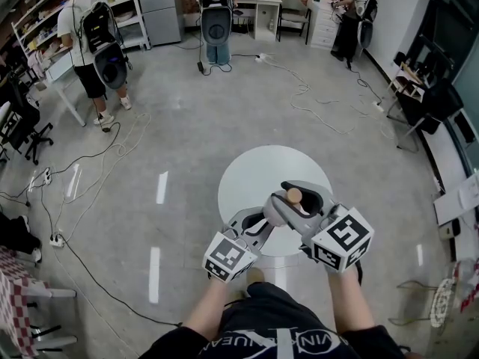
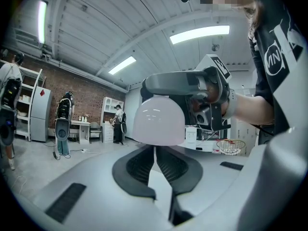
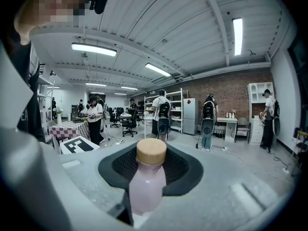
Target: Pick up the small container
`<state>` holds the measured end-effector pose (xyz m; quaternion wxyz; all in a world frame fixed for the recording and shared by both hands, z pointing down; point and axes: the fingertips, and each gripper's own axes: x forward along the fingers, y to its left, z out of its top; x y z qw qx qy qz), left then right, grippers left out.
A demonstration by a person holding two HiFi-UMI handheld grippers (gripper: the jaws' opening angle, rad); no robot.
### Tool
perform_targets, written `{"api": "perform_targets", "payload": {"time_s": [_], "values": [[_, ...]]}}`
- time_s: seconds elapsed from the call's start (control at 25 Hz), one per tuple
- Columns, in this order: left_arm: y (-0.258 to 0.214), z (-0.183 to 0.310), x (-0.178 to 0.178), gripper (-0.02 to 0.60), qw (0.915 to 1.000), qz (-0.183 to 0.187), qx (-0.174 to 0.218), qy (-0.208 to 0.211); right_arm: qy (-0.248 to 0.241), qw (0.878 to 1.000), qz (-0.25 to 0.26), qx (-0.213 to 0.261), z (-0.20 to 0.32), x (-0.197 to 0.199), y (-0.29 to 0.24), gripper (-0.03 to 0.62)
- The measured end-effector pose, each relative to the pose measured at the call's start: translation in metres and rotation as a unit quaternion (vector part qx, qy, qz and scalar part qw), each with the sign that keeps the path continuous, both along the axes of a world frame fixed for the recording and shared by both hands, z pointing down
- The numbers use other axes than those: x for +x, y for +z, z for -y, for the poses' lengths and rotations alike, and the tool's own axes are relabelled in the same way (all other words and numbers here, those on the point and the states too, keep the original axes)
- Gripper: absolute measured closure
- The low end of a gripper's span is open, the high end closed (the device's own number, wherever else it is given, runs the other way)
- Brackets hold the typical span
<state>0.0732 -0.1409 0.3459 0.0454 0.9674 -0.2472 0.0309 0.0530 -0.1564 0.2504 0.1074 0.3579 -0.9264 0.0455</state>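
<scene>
The container [image 3: 147, 186], a small pale bottle with a wooden cap, stands upright between the pads of my right gripper [image 3: 150, 165], which pinches it from both sides with the cap poking up above the jaws. In the head view the cap [image 1: 294, 196] shows inside the right gripper [image 1: 288, 204], over the near edge of the round white table [image 1: 254, 170]. From the left gripper view I see the container's body [image 2: 159, 121] hanging below the right gripper's dark jaw [image 2: 192, 88], with only the room behind its base and nothing under it that I can see. So I judge it is off the table and the pick-up itself is as good as done. My left gripper [image 2: 155, 153] sits just beside and a little below it, pointing at the body, its jaws pressed together with nothing between them. In the head view it lies close against the right one [image 1: 258, 223]. What comes next, as I read it, is to hold the grip firm and the container upright, since the body is smooth and rounded and could slip or tip if I loosen. If the left gripper is to help, it must spread its jaws first, because as it is now it can only nudge the body. Around us the grey floor [image 1: 187, 126] is crossed by cables, and other people stand well apart.
</scene>
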Motion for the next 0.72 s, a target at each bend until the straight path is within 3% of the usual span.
{"api": "perform_targets", "payload": {"time_s": [0.72], "values": [[0.003, -0.001, 0.009, 0.56, 1.0, 0.003, -0.003, 0.002, 0.001, 1.0, 0.003, -0.004, 0.0, 0.009, 0.006, 0.471]]}}
